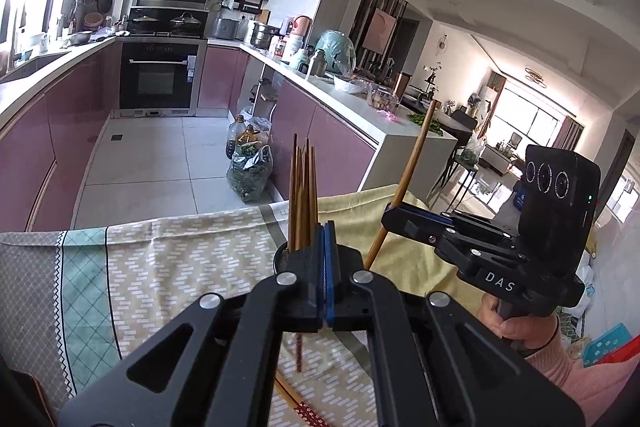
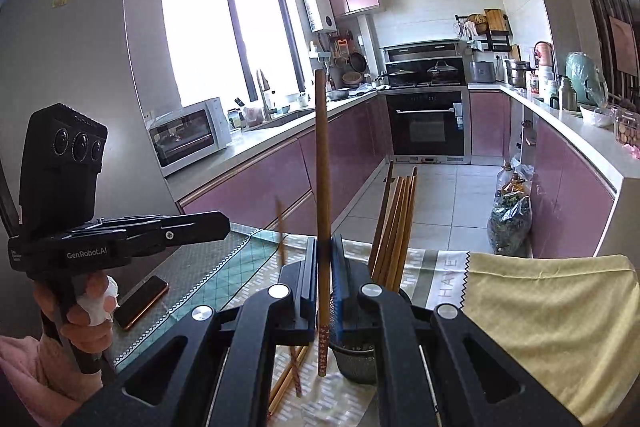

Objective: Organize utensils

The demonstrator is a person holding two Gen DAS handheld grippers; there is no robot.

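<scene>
My right gripper (image 2: 323,291) is shut on one wooden chopstick (image 2: 321,187) and holds it upright, just left of a dark mesh holder (image 2: 356,363) with several chopsticks (image 2: 394,227) standing in it. From the left wrist view the right gripper (image 1: 394,213) holds that chopstick (image 1: 412,163) tilted. My left gripper (image 1: 323,251) has its jaws pressed together; a thin chopstick (image 1: 298,351) hangs below them. The holder's chopsticks (image 1: 304,195) stand just behind its fingertips. Loose chopsticks (image 2: 286,383) lie on the patterned tablecloth (image 1: 168,275).
A yellow cloth (image 2: 552,315) lies on the table's right part. A phone (image 2: 140,301) lies on the left of the table. Beyond the table edge are the tiled kitchen floor (image 1: 160,155), purple cabinets, and bags with bottles (image 1: 250,171).
</scene>
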